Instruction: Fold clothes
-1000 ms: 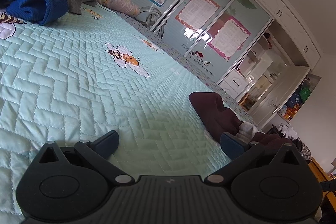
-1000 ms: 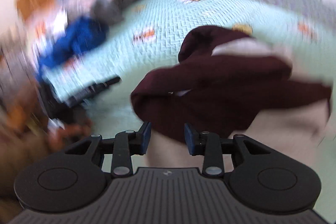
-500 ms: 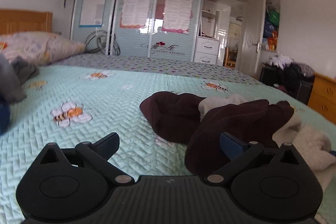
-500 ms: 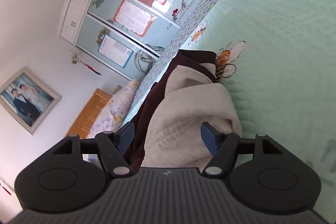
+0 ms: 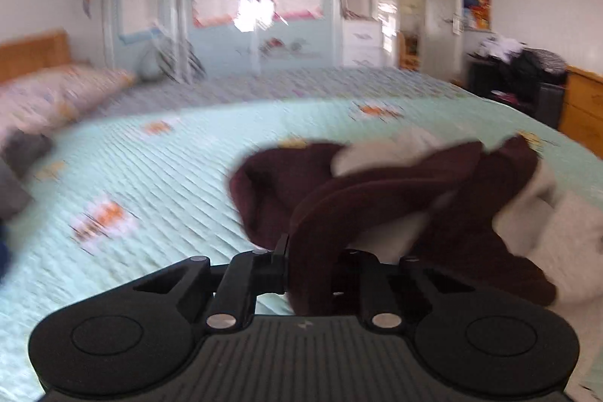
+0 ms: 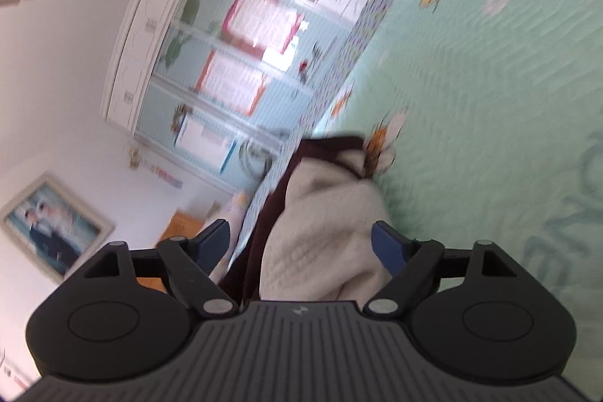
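The left gripper [image 5: 309,251] has just clamped onto a fold of the crumpled maroon fleece-lined garment [image 5: 377,198] on the mint quilted bedspread [image 5: 169,183]. The right gripper [image 6: 301,240] has just been opening; its jaws straddle the cream lining without pinching. One thick fold may slip, or drag the heap along bunched.

The left tool [image 5: 307,262] has just closed its jaws on a fold of the maroon garment [image 5: 377,206], which is pinched between them and rises from the pile ahead. The garment's pale fleece lining [image 5: 561,225] shows at the right and on top. It lies crumpled on the mint quilt [image 5: 169,176] of the bed, printed with bees. A pillow [image 5: 56,93] sits at far left. Beyond stands a wardrobe [image 5: 226,6] with posters, and a wooden dresser [image 5: 584,108] at right. The view is motion-blurred.
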A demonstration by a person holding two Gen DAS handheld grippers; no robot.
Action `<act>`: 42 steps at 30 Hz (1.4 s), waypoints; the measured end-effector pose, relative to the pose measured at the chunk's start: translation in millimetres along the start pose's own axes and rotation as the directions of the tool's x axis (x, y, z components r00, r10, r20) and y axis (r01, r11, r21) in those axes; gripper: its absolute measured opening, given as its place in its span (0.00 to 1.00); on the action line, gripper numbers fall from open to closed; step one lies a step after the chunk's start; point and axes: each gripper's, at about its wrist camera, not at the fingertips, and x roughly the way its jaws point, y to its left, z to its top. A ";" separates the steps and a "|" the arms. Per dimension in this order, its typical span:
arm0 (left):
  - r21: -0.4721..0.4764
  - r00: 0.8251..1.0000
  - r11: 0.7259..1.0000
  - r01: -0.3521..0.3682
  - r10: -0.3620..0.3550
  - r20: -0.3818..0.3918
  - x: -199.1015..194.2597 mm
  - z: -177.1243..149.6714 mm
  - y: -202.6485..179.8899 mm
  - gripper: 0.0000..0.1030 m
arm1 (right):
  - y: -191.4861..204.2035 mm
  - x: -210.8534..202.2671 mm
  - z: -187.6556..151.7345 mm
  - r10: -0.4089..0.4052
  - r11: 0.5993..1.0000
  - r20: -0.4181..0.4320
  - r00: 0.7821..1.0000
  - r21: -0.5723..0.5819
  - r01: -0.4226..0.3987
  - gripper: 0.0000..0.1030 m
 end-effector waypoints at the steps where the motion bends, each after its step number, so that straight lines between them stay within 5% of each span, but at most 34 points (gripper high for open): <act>1: 0.012 0.997 0.998 -0.063 0.063 0.047 -9.0 7.6 3.0 0.13 | -1.2 -3.6 2.4 -0.005 1.000 0.016 1.000 0.005 0.005 0.83; 4: 0.003 0.953 0.973 -0.233 0.228 0.202 -47.6 37.2 22.1 0.12 | -4.4 -10.4 5.9 -0.019 1.000 0.041 0.999 0.007 0.018 0.83; 9: -0.011 0.799 0.844 -0.536 0.511 0.317 -89.1 66.1 69.0 0.15 | -9.0 -8.7 4.0 -0.014 1.000 0.038 0.999 0.013 0.013 0.83; 10: 0.015 0.793 0.822 -0.569 0.545 0.272 -83.2 64.2 79.5 0.17 | -9.6 -5.8 2.3 -0.010 1.000 0.029 1.000 0.013 0.009 0.83; 12: 0.110 0.833 0.826 -0.552 0.542 0.108 -58.2 55.2 97.7 0.23 | -10.7 0.1 -1.2 -0.002 1.000 0.012 1.000 0.014 0.001 0.83; 14: 0.182 0.882 0.871 -0.456 0.470 -0.040 -40.5 35.9 106.2 0.26 | -12.5 8.1 -6.3 0.005 1.000 -0.016 1.000 0.025 -0.004 0.83; 15: 0.194 0.888 0.878 -0.438 0.456 -0.060 -40.5 24.0 103.7 0.29 | -13.2 12.4 -9.1 0.007 1.000 -0.032 0.999 0.028 -0.007 0.83; 17: 0.172 0.873 0.862 -0.477 0.487 -0.017 -53.2 6.0 95.3 0.32 | -11.9 18.0 -13.4 0.012 1.000 -0.065 0.998 0.023 -0.011 0.83; 20: 0.047 0.861 0.860 -0.509 0.509 0.010 -76.5 -7.6 90.9 0.68 | -9.8 22.5 -16.0 0.026 0.999 -0.103 0.994 0.021 -0.024 0.84; 21: 0.001 0.870 0.870 -0.494 0.494 0.008 -82.2 -8.1 90.0 0.71 | -9.5 23.7 -15.8 0.032 0.999 -0.115 0.993 0.024 -0.029 0.85; 23: -0.065 0.915 0.913 -0.403 0.404 0.001 -91.7 -8.5 84.8 0.71 | -9.0 26.8 -16.3 0.049 0.999 -0.145 0.988 0.031 -0.045 0.87; 25: -0.107 0.975 0.969 -0.221 0.222 -0.010 -99.3 -13.3 70.2 0.74 | -9.5 28.5 -19.5 0.058 0.997 -0.165 0.985 0.052 -0.050 0.87; 27: -0.189 0.999 0.982 -0.032 0.027 -0.031 -101.6 -18.8 53.8 0.76 | -13.9 29.7 -23.4 0.057 0.996 -0.170 0.984 0.080 -0.044 0.87; 29: -0.282 0.983 0.949 0.138 -0.166 -0.078 -93.6 -30.3 34.6 0.77 | -18.0 29.0 -26.2 0.050 0.995 -0.168 0.985 0.099 -0.033 0.87; 31: -0.342 0.947 0.908 0.243 -0.298 -0.118 -85.6 -40.0 16.2 0.76 | -21.0 27.0 -27.1 0.052 0.993 -0.162 0.985 0.115 -0.034 0.87; 35: -0.457 0.901 0.833 0.312 -0.412 -0.136 -75.1 -62.1 -3.1 0.76 | -26.5 20.2 -22.6 0.066 0.989 -0.144 0.987 0.138 -0.046 0.87; 39: -0.611 0.842 0.707 0.357 -0.526 -0.117 -56.9 -76.0 -3.0 0.76 | -42.8 19.4 -22.3 0.117 0.978 -0.126 0.985 0.189 -0.092 0.87; 42: -0.671 0.823 0.653 0.351 -0.557 -0.111 -41.7 -85.1 -7.2 0.77 | -55.4 18.8 -25.4 0.184 0.961 -0.090 0.979 0.226 -0.160 0.87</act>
